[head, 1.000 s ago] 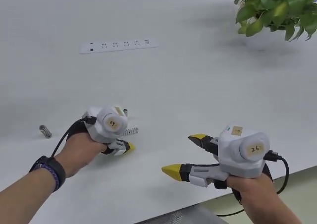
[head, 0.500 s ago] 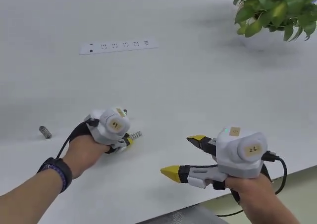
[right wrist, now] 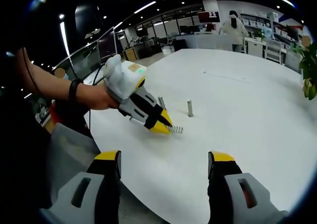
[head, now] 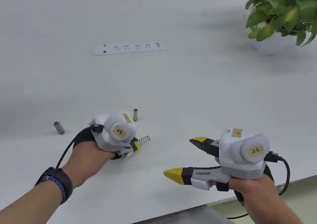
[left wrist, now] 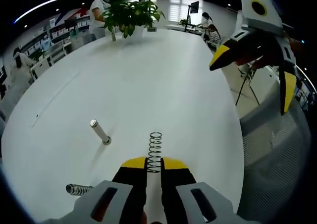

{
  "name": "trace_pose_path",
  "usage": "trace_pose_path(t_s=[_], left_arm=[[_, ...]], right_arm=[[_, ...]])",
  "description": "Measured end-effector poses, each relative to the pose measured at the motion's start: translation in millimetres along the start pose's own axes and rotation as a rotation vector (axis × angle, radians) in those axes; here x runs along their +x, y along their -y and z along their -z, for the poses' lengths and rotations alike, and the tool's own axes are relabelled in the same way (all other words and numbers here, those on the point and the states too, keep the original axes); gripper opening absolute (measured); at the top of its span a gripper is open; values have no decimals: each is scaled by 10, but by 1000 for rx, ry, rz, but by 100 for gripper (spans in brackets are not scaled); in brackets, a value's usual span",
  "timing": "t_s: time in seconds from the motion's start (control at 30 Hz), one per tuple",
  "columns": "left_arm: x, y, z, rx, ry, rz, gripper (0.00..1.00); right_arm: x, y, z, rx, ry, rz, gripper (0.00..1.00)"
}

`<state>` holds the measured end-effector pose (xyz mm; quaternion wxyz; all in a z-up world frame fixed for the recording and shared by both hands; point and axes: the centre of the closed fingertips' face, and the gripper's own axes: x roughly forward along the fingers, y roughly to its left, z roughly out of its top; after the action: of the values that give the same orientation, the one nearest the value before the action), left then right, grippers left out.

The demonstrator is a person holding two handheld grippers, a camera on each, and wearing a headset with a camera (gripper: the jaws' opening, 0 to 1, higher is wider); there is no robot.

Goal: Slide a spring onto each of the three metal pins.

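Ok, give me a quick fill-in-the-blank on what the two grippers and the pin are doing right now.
The left gripper is shut on a ____.
The right gripper has its jaws ____.
The metal pin near the left gripper stands ____ on the table.
Missing words: spring; open; upright.

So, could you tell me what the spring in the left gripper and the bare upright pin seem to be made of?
Spring: thin bare steel-looking wire, grey open coils, held by the left gripper. Pin: likely polished metal, a smooth silvery cylinder with a bright end.
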<state>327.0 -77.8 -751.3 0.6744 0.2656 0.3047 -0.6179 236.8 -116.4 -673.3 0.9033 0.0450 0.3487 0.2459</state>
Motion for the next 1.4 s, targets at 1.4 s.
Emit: trace_pose_path(t_s=[1.4], left_arm=[[-1156, 360, 364, 7, 84, -98, 2]], right_arm=[[278, -716, -155, -105, -5, -183, 59]])
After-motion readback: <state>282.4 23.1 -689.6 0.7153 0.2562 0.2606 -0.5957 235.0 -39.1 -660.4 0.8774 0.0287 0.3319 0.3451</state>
